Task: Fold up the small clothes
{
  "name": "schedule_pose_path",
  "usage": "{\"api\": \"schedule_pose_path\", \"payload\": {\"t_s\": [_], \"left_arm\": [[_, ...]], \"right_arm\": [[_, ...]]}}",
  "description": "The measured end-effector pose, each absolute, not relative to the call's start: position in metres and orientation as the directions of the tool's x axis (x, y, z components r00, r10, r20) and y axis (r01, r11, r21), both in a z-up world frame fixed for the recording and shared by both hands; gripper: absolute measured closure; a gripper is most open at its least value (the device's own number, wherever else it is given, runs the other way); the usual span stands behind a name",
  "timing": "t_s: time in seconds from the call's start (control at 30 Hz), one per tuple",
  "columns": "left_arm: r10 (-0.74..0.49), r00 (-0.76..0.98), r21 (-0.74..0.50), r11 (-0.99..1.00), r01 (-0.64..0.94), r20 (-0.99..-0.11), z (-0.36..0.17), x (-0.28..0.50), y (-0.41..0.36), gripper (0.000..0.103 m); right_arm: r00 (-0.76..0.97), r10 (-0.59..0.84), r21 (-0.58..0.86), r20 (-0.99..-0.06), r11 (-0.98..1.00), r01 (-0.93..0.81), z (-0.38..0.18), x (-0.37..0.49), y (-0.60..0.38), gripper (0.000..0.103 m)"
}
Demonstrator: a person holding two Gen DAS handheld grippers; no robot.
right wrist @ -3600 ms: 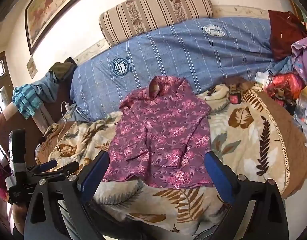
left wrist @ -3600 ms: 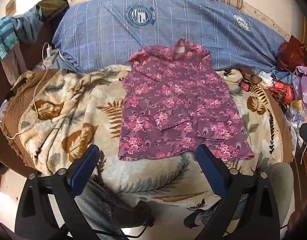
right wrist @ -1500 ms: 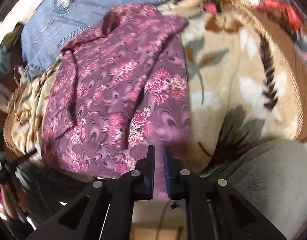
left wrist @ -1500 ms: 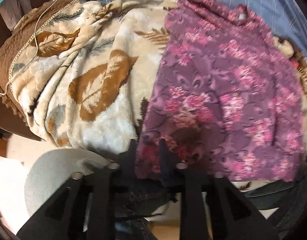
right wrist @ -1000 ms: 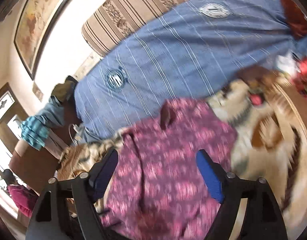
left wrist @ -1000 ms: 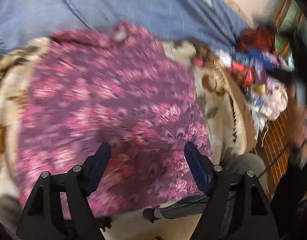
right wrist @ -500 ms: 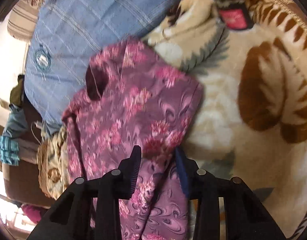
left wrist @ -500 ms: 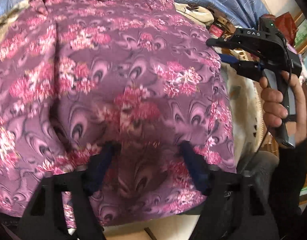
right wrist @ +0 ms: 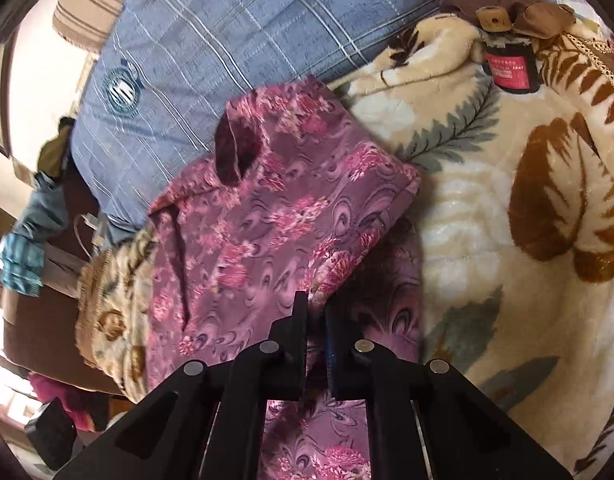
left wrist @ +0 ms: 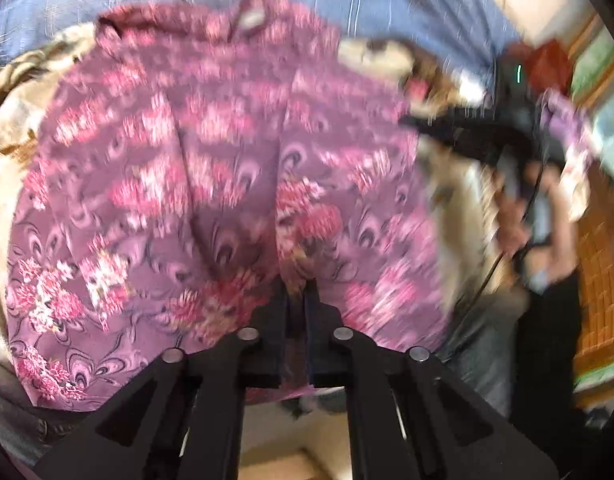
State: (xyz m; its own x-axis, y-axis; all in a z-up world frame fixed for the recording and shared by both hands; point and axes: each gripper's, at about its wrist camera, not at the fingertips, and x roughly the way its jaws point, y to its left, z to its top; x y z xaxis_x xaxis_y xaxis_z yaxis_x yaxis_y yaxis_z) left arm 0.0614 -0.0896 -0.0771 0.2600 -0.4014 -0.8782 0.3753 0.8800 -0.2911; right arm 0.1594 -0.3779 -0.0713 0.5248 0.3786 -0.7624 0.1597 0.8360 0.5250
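Note:
A small purple shirt with pink flowers (left wrist: pixel 211 176) lies on a cream leaf-print blanket (right wrist: pixel 507 208). My left gripper (left wrist: pixel 295 292) is shut on the shirt's near hem, near its middle; this view is blurred. My right gripper (right wrist: pixel 316 300) is shut on the shirt's right edge (right wrist: pixel 267 220), and the right shoulder part is lifted and partly turned over the body. The right gripper also shows in the left wrist view (left wrist: pixel 487 132), blurred, at the right.
A blue checked pillow (right wrist: pixel 235 32) lies behind the shirt. A dark jar with a red label (right wrist: pixel 509 68) and brown items (right wrist: pixel 507 4) sit at the blanket's far right. Clothes hang at the far left (right wrist: pixel 27 248). A pile of coloured items (left wrist: pixel 555 80) lies at the right.
Both grippers have closed on the shirt: the left on the near hem, the right on the right edge. The right side of the shirt has lifted and begun to turn inward.

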Motion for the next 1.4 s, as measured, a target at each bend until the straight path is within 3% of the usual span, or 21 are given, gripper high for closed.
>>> {"api": "schedule_pose_path", "payload": {"t_s": [0.1, 0.17, 0.2, 0.23, 0.27, 0.3, 0.43, 0.53, 0.67, 0.73, 0.93, 1.03, 1.1, 1.13, 1.2, 1.27, 1.3, 1.4], "left_arm": [[-0.278, 0.255, -0.177, 0.917, 0.358, -0.926, -0.106, 0.061, -0.089, 0.096], [-0.330, 0.284, -0.232, 0.916, 0.328, -0.900, -0.096, 0.056, -0.074, 0.090], [-0.369, 0.318, -0.269, 0.910, 0.316, -0.874, -0.086, 0.053, -0.063, 0.073], [-0.387, 0.357, -0.286, 0.909, 0.302, -0.850, -0.077, 0.050, -0.053, 0.045], [-0.386, 0.402, -0.288, 0.915, 0.283, -0.830, -0.069, 0.049, -0.043, 0.036], [-0.376, 0.439, -0.284, 0.922, 0.262, -0.816, -0.063, 0.048, -0.035, 0.034], [-0.332, 0.447, -0.272, 0.942, 0.195, -0.830, -0.068, 0.059, -0.001, 0.034], [-0.370, 0.415, -0.370, 0.925, 0.083, -0.831, -0.085, 0.066, 0.026, 0.034], [-0.416, 0.397, -0.453, 0.892, 0.001, -0.818, -0.105, 0.075, 0.033, 0.034], [-0.389, 0.415, -0.436, 0.900, -0.022, -0.823, -0.108, 0.073, 0.034, 0.035], [-0.493, 0.406, -0.553, 0.833, -0.035, -0.769, -0.123, 0.079, 0.037, 0.039], [-0.492, 0.400, -0.551, 0.834, -0.041, -0.774, -0.127, 0.081, 0.034, 0.061], [-0.509, 0.392, -0.566, 0.824, -0.037, -0.766, -0.128, 0.086, 0.036, 0.087], [-0.521, 0.384, -0.579, 0.814, -0.046, -0.762, -0.130, 0.087, 0.038, 0.090], [-0.554, 0.372, -0.617, 0.784, -0.068, -0.745, -0.135, 0.089, 0.045, 0.097], [-0.566, 0.380, -0.630, 0.775, -0.058, -0.732, -0.131, 0.087, 0.047, 0.098], [-0.581, 0.390, -0.645, 0.763, -0.046, -0.715, -0.126, 0.084, 0.050, 0.098], [-0.629, 0.422, -0.693, 0.721, 0.002, -0.653, -0.103, 0.072, 0.057, 0.098]], "right_arm": [[0.427, 0.303, 0.412, -0.852, 0.891, 0.189, -0.095, 0.169, -0.365, 0.089], [0.426, 0.305, 0.423, -0.852, 0.880, 0.215, -0.094, 0.165, -0.369, 0.087], [0.467, 0.303, 0.439, -0.830, 0.872, 0.214, -0.084, 0.156, -0.373, 0.079], [0.515, 0.277, 0.432, -0.811, 0.878, 0.208, -0.072, 0.146, -0.375, 0.072], [0.579, 0.231, 0.411, -0.782, 0.890, 0.199, -0.054, 0.133, -0.373, 0.048], [0.624, 0.213, 0.408, -0.752, 0.894, 0.185, -0.043, 0.123, -0.371, 0.030], [0.696, 0.375, 0.524, -0.612, 0.852, 0.003, -0.011, 0.094, -0.333, 0.029], [0.650, 0.505, 0.586, -0.569, 0.803, -0.111, -0.012, 0.087, -0.293, 0.029], [0.546, 0.588, 0.595, -0.597, 0.781, -0.190, -0.022, 0.101, -0.243, 0.029], [0.509, 0.584, 0.573, -0.632, 0.795, -0.200, -0.027, 0.113, -0.228, 0.029], [0.402, 0.565, 0.526, -0.720, 0.823, -0.215, -0.045, 0.179, -0.179, 0.030], [0.350, 0.536, 0.490, -0.768, 0.844, -0.217, -0.064, 0.217, -0.150, 0.032], [0.318, 0.488, 0.443, -0.813, 0.872, -0.206, -0.085, 0.240, -0.135, 0.041], [0.303, 0.469, 0.425, -0.830, 0.883, -0.201, -0.095, 0.250, -0.129, 0.046], [0.271, 0.402, 0.364, -0.875, 0.914, -0.179, -0.113, 0.266, -0.120, 0.077], [0.307, 0.370, 0.326, -0.877, 0.927, -0.186, -0.113, 0.268, -0.118, 0.088], [0.312, 0.376, 0.329, -0.873, 0.924, -0.192, -0.110, 0.266, -0.118, 0.101], [0.323, 0.440, 0.399, -0.838, 0.897, -0.187, -0.094, 0.255, -0.125, 0.101]]}}
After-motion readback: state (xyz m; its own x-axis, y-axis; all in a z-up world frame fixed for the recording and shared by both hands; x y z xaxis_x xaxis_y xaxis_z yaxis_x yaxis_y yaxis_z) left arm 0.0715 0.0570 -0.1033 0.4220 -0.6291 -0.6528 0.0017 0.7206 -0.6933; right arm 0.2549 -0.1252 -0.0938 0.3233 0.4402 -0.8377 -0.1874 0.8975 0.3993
